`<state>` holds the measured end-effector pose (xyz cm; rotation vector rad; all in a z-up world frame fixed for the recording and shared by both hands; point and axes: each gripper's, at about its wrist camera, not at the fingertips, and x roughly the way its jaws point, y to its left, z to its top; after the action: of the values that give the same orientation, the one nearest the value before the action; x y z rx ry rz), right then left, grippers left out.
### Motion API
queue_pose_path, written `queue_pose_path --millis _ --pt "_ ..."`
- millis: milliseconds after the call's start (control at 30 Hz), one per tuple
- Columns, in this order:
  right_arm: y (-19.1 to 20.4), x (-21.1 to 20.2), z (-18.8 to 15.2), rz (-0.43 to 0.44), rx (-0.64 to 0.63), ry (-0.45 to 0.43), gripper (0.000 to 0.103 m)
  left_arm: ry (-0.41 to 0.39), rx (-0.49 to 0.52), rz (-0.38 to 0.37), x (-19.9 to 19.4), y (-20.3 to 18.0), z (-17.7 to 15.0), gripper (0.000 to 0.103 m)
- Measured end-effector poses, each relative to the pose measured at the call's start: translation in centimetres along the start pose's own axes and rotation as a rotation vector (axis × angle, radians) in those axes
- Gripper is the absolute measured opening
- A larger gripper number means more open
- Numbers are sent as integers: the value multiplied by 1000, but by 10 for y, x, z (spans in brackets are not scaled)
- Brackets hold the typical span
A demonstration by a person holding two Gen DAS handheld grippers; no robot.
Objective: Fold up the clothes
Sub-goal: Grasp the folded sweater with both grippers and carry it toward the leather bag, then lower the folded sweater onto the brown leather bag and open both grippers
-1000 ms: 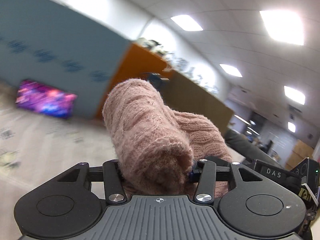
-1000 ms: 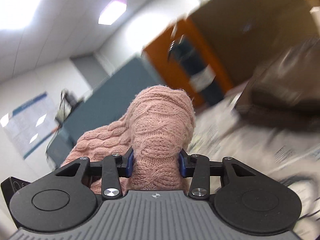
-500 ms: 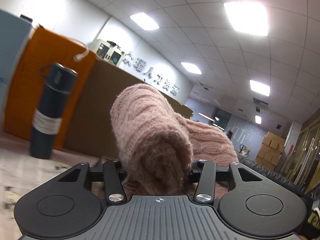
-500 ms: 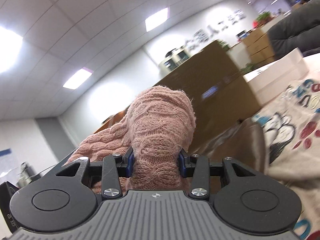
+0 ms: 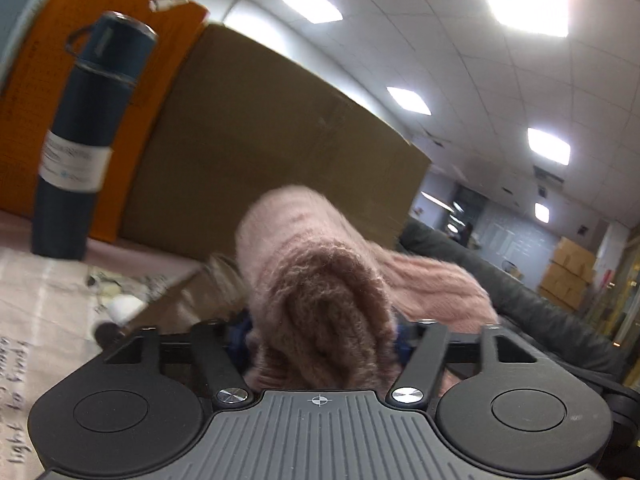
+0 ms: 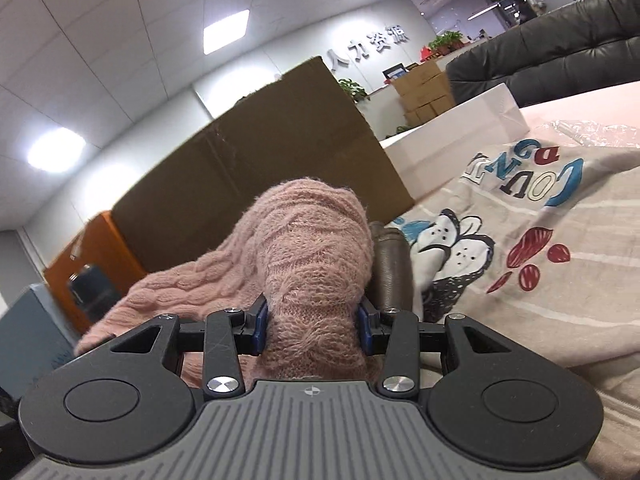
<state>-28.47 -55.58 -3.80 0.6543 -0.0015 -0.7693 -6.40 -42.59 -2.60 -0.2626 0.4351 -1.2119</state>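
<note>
A pink cable-knit sweater is bunched in both grippers and held up off the table. My left gripper is shut on a thick roll of it. My right gripper is shut on another bunched part of the sweater, which trails off to the left. The blue pads press into the knit. A brown garment lies just behind the sweater in the right wrist view.
A dark blue flask stands at the left on the table, before an orange panel and a large cardboard box. A printed beige cloth covers the table. A white box and a black sofa are at the right.
Both grippers have swung round and tilted down with the sweater still held. The flask and cardboard box are larger and nearer now, and the printed cloth fills more of the right view.
</note>
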Motion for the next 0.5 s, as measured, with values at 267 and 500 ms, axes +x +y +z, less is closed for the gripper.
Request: queue_pose_path --millis 267,500 --pt "-1 11 -4 -56 -46 23 47 -63 -18 93 -9 19 10 91" --pt "1 17 -7 -88 -75 68 50 87 27 239 24 26 9 97"
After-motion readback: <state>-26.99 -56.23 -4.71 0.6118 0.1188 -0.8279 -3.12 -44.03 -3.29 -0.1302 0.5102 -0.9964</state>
